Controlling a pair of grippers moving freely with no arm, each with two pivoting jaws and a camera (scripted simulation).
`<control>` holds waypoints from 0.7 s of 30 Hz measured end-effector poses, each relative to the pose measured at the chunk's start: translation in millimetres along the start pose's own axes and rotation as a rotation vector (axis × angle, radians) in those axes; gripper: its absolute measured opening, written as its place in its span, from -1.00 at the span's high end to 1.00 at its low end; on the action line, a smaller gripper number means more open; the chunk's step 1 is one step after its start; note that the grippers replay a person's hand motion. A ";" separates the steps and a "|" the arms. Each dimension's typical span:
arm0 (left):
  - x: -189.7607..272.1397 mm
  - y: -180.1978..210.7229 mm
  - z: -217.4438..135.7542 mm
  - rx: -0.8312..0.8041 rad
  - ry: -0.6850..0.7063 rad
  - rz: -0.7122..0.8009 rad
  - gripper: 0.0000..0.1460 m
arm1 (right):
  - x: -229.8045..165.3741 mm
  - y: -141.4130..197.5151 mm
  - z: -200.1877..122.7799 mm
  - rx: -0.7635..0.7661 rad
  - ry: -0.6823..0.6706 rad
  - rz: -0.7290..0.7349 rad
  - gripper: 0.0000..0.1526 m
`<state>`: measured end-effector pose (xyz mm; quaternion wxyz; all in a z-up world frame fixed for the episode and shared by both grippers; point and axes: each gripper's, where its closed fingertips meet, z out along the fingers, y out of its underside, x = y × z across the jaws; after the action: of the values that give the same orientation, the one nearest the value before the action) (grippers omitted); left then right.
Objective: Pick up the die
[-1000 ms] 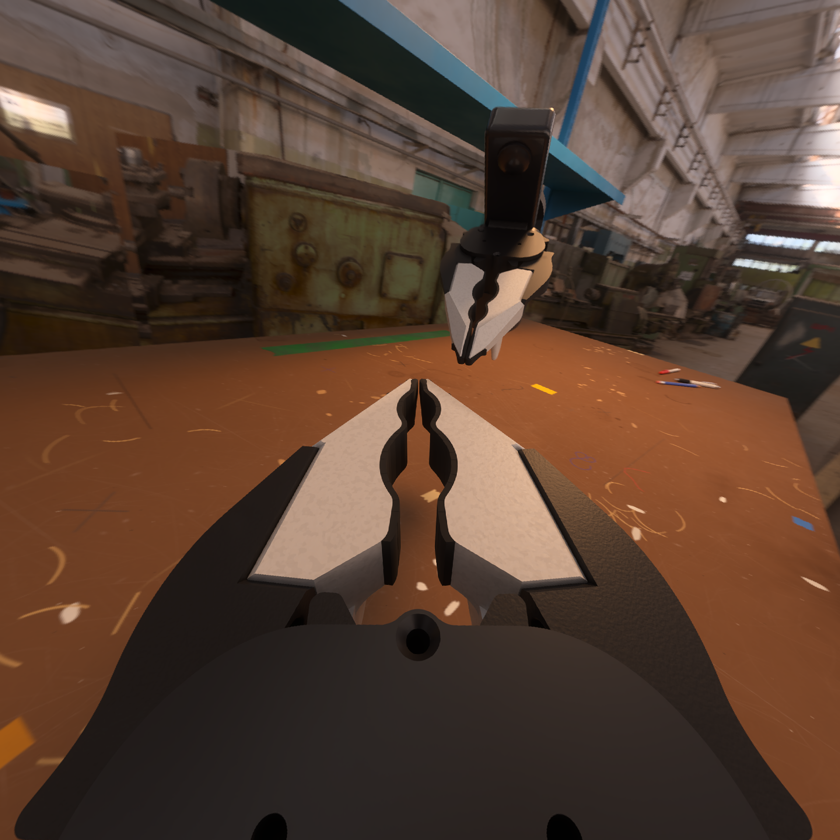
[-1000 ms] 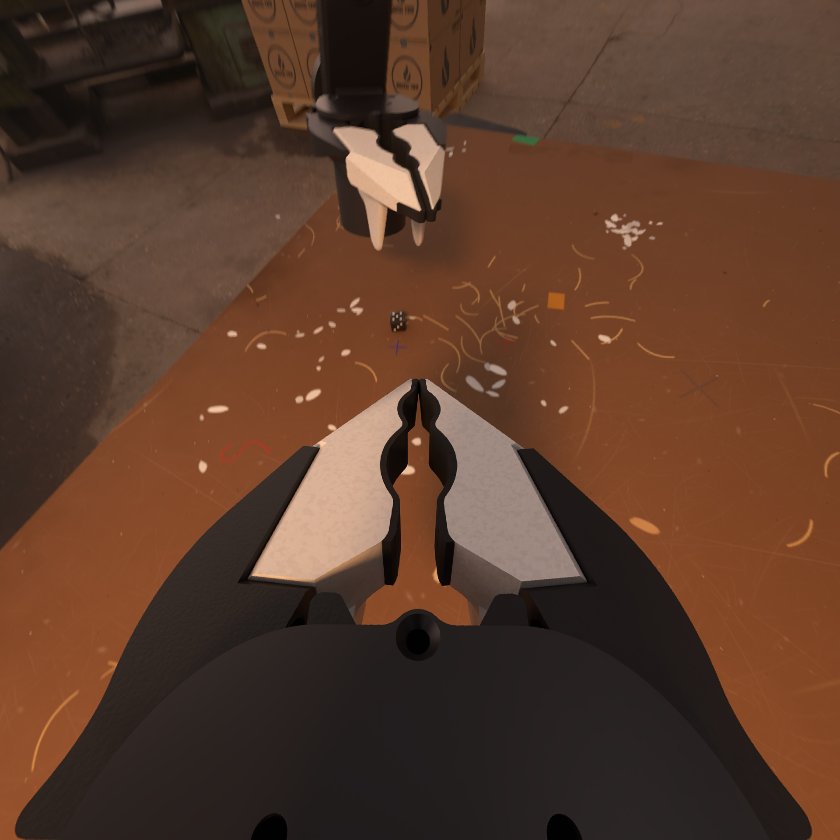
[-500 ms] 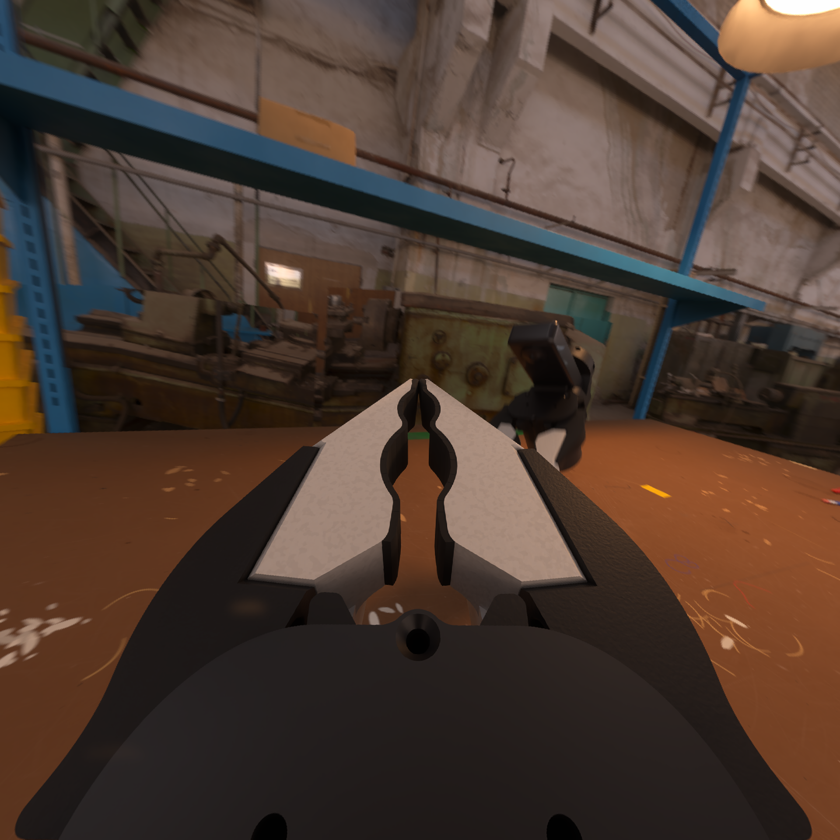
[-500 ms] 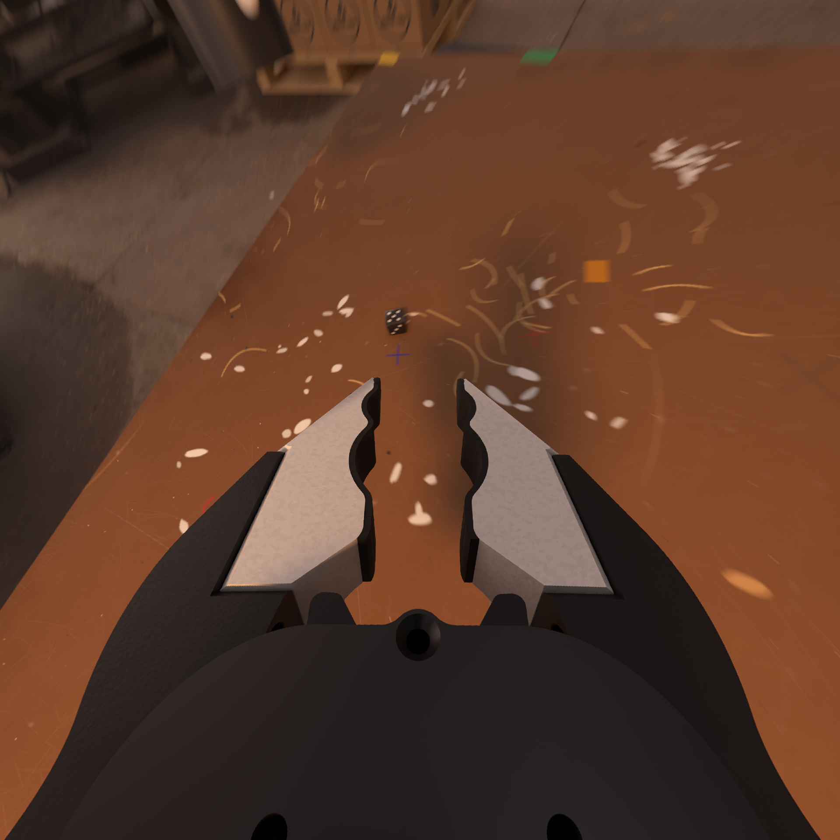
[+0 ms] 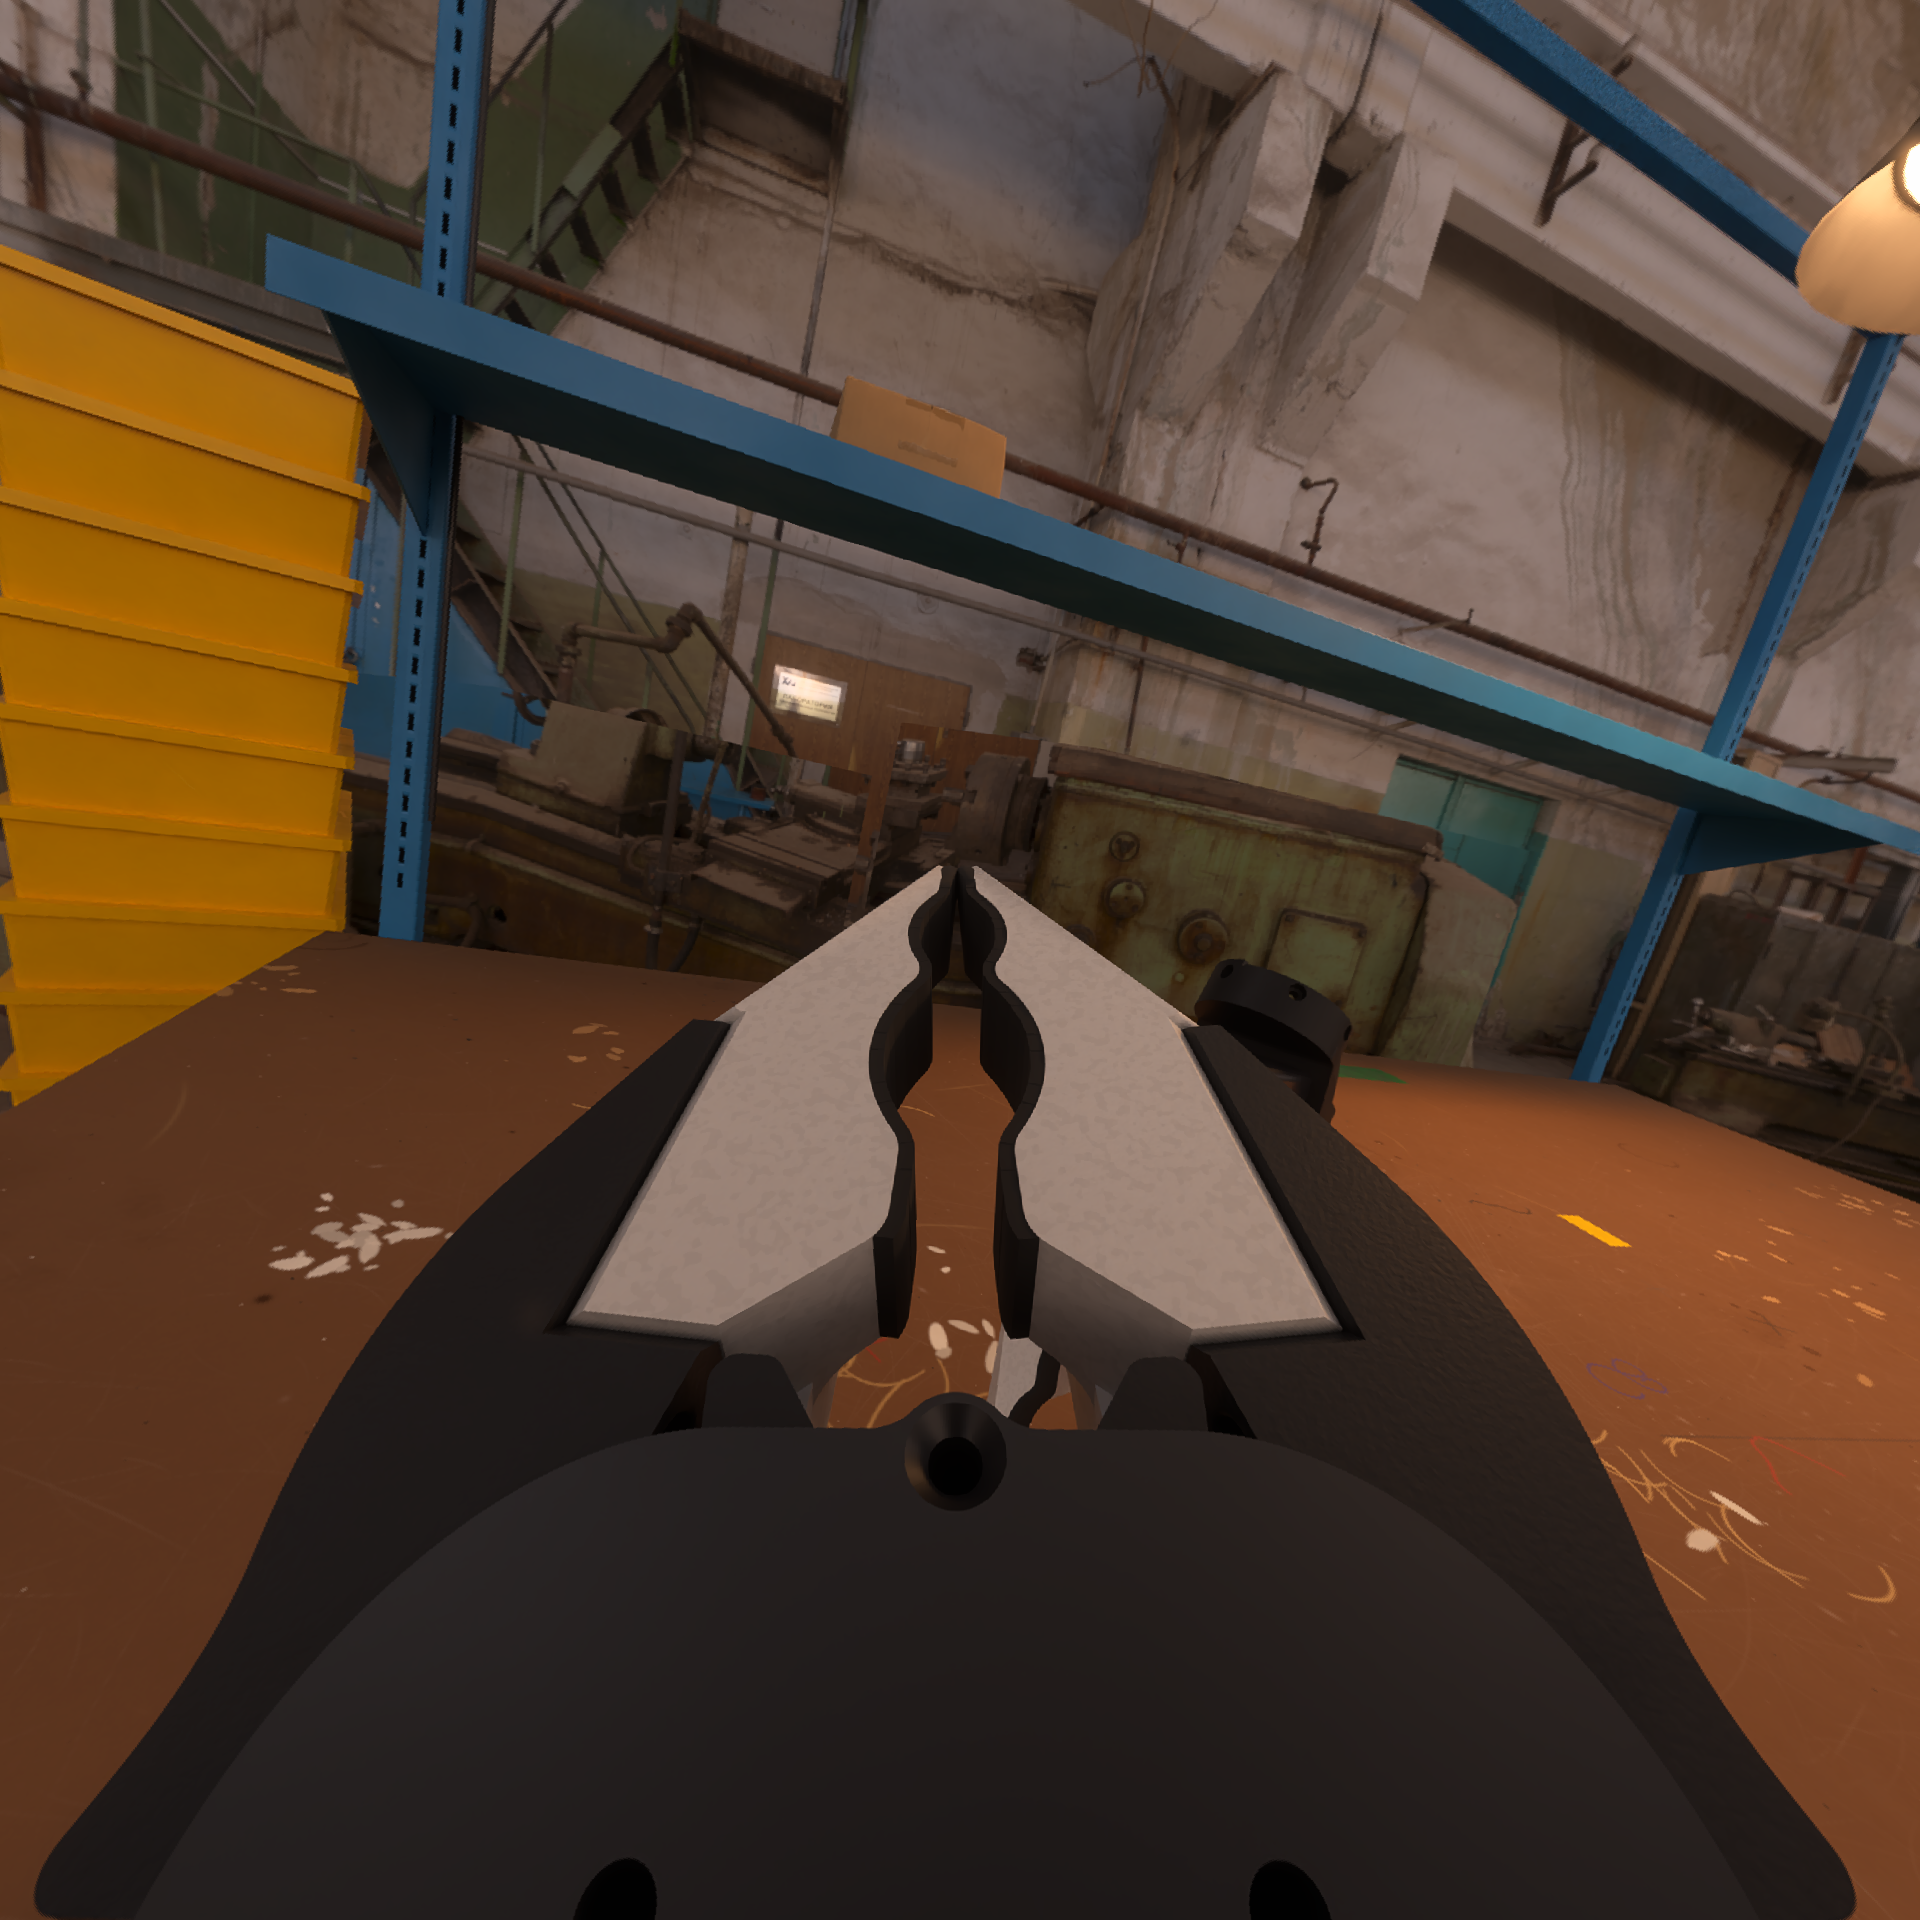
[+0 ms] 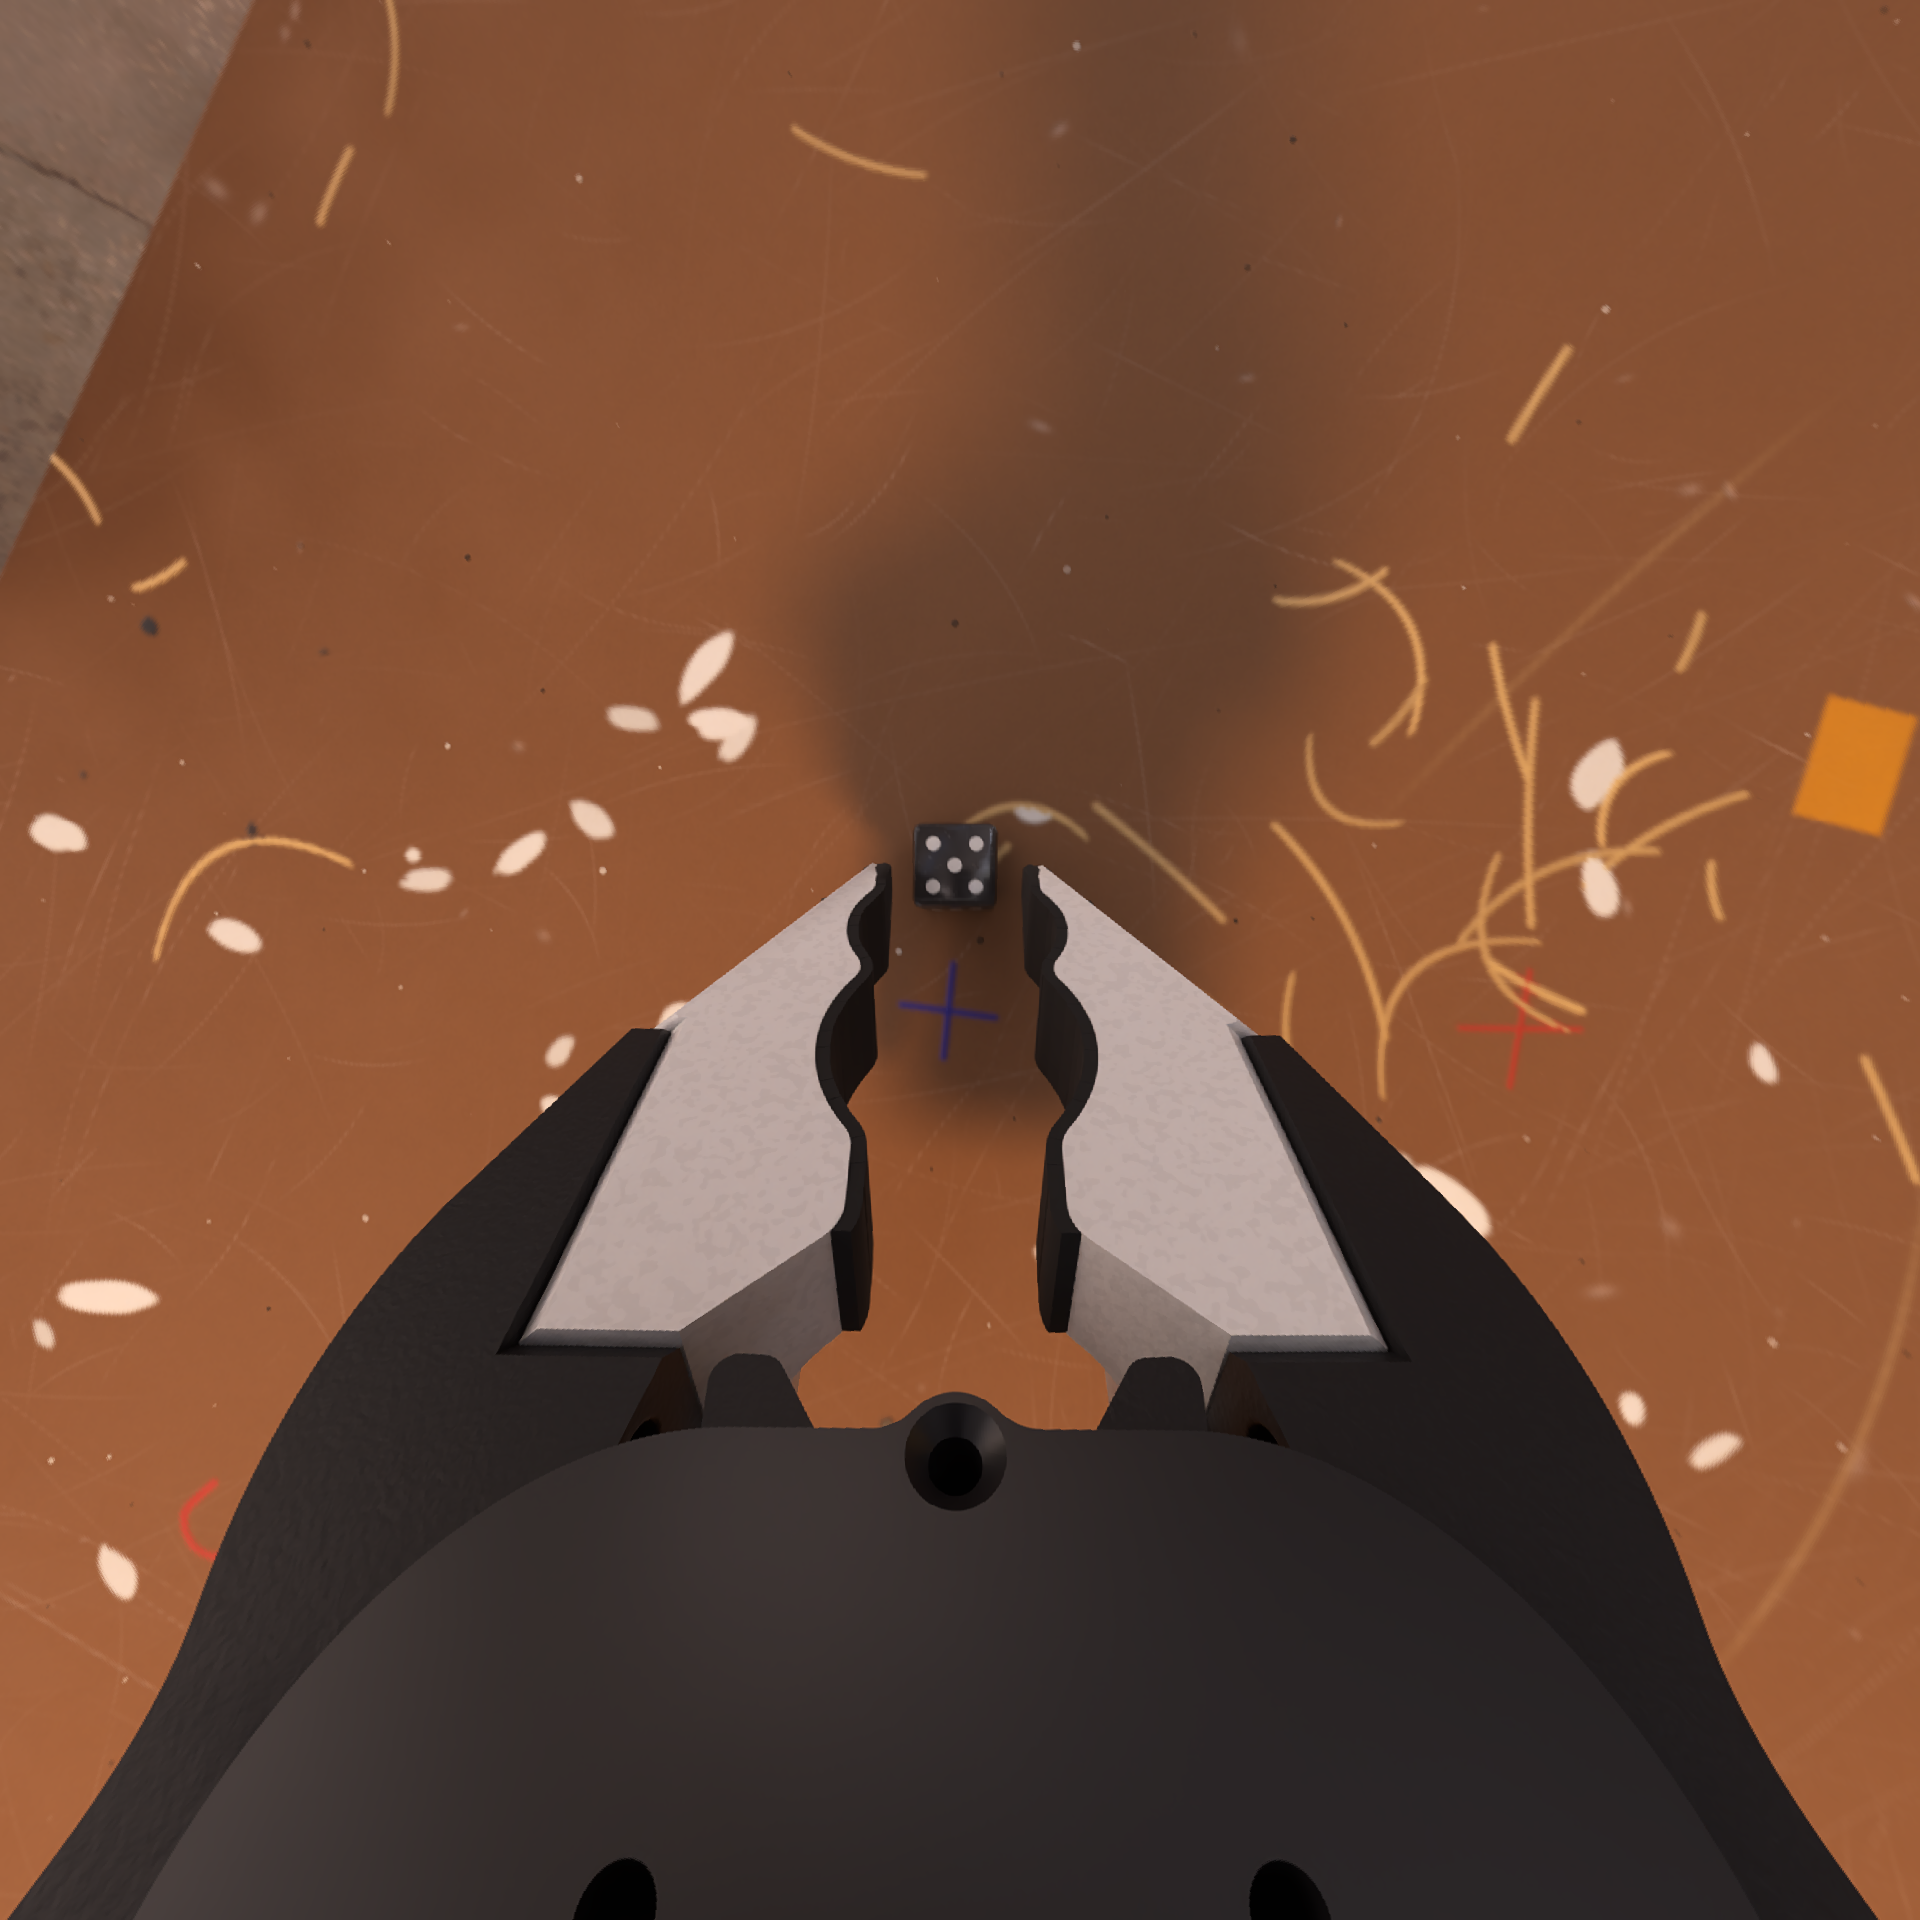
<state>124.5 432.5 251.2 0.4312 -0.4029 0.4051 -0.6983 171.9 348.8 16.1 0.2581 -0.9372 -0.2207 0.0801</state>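
Observation:
A small black die (image 6: pixel 954 867) with white pips lies on the brown table (image 6: pixel 1039 312). My right gripper (image 6: pixel 956 878) is open and points down at it, its two fingertips either side of the die and just short of it; the jaws hold nothing. My left gripper (image 5: pixel 956 878) is shut and empty, raised and pointing level across the table (image 5: pixel 260 1143) toward the workshop wall. The die does not show in the left wrist view. The black back of the right gripper (image 5: pixel 1273 1013) peeks out behind my left gripper's right finger.
The table's left edge (image 6: pixel 94 436) drops to a grey floor. An orange patch (image 6: pixel 1855 764), a blue cross (image 6: pixel 948 1010) and a red cross (image 6: pixel 1517 1029) mark the tabletop. Stacked yellow bins (image 5: pixel 166 665) and a blue shelf frame (image 5: pixel 935 520) stand beyond the table.
My right gripper opened, then dropped closer and tilted down over the die, which now lies at its fingertips. My left gripper swung up and left, away from the table's middle.

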 end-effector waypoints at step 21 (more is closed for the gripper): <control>-18.8 25.4 1.9 0.015 -0.079 -0.158 1.00 | 32.1 -29.2 -153.9 0.626 -0.130 0.205 0.79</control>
<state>138.9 441.9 224.6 0.3932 -0.4576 0.3495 -0.7169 230.2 316.9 161.5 0.5092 -0.8228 -0.1058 0.2292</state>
